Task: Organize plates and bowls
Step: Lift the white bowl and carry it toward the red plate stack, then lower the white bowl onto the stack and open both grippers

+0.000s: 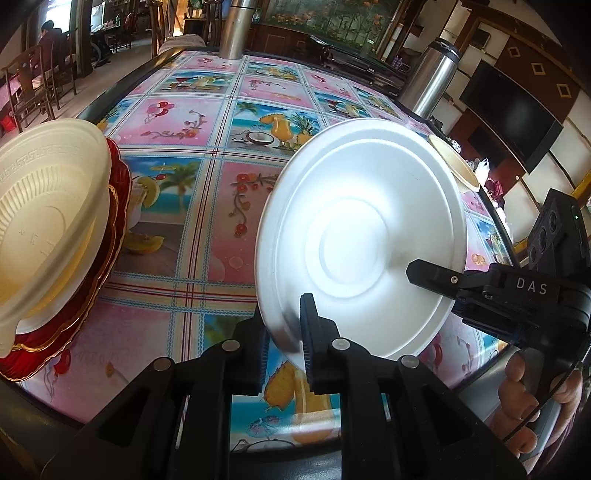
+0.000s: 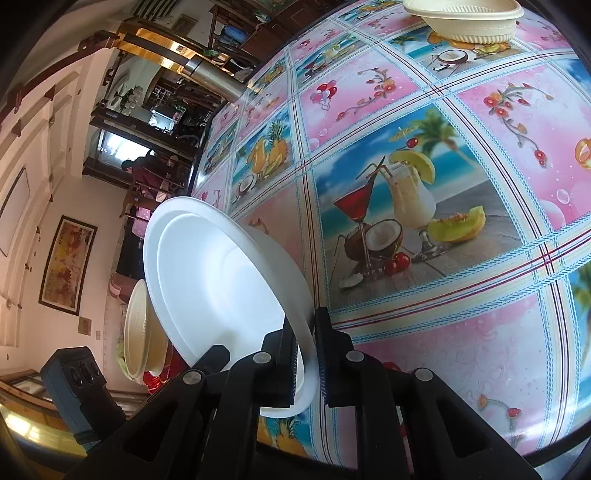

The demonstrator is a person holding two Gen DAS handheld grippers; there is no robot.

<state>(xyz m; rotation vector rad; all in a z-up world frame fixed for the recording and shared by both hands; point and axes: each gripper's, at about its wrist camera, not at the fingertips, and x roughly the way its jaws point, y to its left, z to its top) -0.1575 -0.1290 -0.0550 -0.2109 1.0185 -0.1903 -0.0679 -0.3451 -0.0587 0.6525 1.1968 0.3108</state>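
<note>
the white foam bowl (image 1: 360,236) hangs tilted above the near edge of the table (image 1: 207,206), caught by its rim from two sides. the left gripper (image 1: 282,354) is clenched on the rim nearest its camera. the right gripper (image 2: 304,363) has the opposite rim between its pads (image 2: 320,354), but a small gap shows on one side, so its hold looks slack. this reads as a handover: let the right jaws clear the rim fully before the left hand carries the bowl toward the stack of cream bowls (image 1: 48,221) on red plates (image 1: 110,236) at the table's left edge, keeping the foam from bending.

the stack is cut off by the frame. whether the right pads touch the foam at all is hard to tell. another cream bowl (image 2: 465,18) sits at the far edge, only partly seen.
</note>
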